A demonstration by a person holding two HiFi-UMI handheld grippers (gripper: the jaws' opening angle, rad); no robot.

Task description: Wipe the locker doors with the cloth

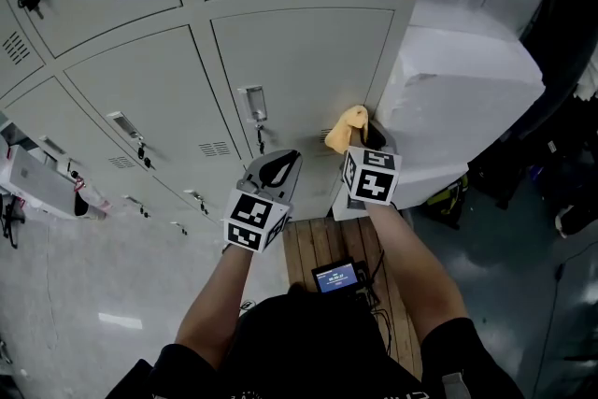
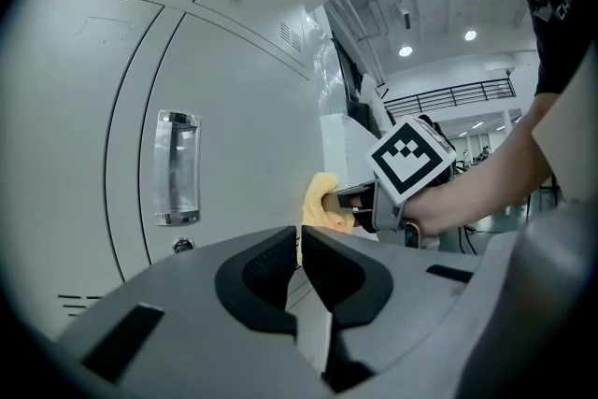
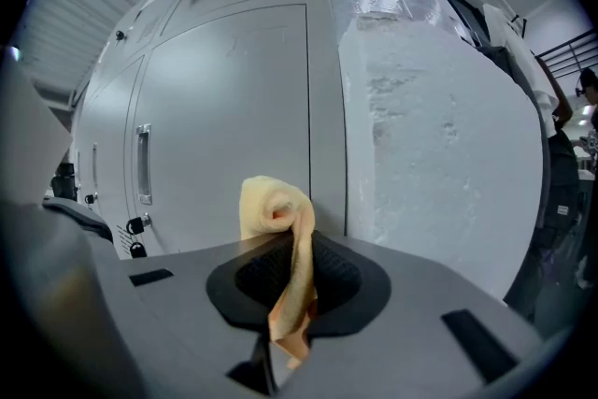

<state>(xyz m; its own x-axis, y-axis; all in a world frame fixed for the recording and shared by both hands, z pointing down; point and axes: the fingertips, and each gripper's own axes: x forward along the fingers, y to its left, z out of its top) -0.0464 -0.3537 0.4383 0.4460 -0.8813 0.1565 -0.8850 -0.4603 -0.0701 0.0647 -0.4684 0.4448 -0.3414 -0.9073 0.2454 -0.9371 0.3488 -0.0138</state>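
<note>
Though pinched in right gripper [image 3: 297, 274] — cloth [image 3: 273, 206], rolled end past its jaws (left gripper [image 2: 299, 262] closed).

The cloth [image 1: 347, 128] sits between the jaws of the right gripper [image 1: 360, 139], before the right edge of a lower locker door [image 1: 299, 70]. The left gripper [image 1: 277, 170] hangs just left of it, below the door's handle [image 1: 253, 105]. A wrapped block [image 1: 462, 98] stands right of the lockers.

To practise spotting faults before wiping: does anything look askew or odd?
The cloth looks odd: pinched in the right gripper, it is rolled into a wad above the jaws, with a tail dangling below, not spread flat.
</note>
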